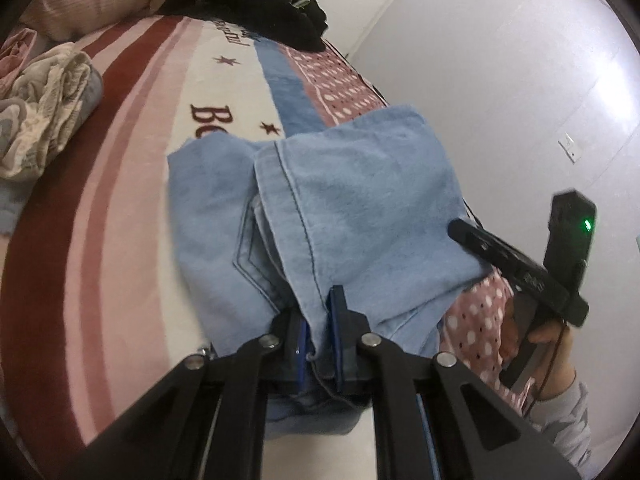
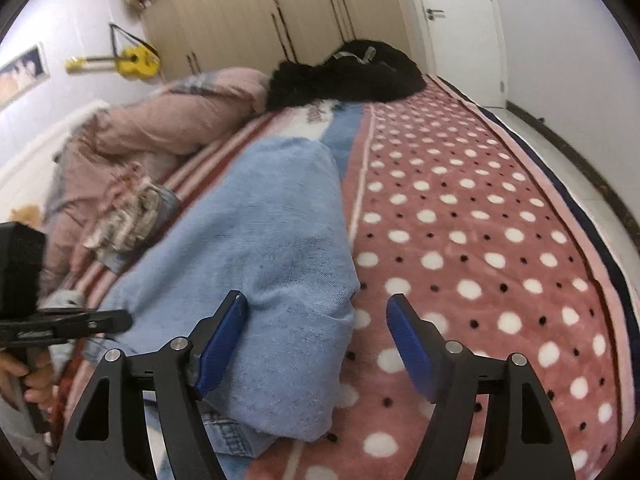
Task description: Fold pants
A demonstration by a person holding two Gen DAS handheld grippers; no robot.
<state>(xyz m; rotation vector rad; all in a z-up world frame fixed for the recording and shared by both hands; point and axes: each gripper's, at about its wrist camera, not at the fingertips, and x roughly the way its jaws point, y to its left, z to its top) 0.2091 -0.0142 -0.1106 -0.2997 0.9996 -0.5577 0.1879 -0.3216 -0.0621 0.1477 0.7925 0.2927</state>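
Light blue denim pants [image 1: 344, 208] lie folded in a thick stack on the bed blanket [image 1: 132, 208]. My left gripper [image 1: 318, 344] is shut on the near edge of a denim layer, its blue pads pinching the seamed cloth. The right gripper shows in the left wrist view [image 1: 520, 268] at the pants' right side. In the right wrist view the pants [image 2: 260, 272] run away from me. My right gripper [image 2: 316, 344] is open, its left pad against the denim's near corner and its right pad over the dotted blanket [image 2: 480, 240].
A black garment pile [image 2: 352, 76] lies at the bed's far end. A pink quilt [image 2: 168, 128] and a floral cloth bundle [image 1: 44, 112] lie along the left side. The bed edge, floor and white wall [image 1: 520, 80] are to the right.
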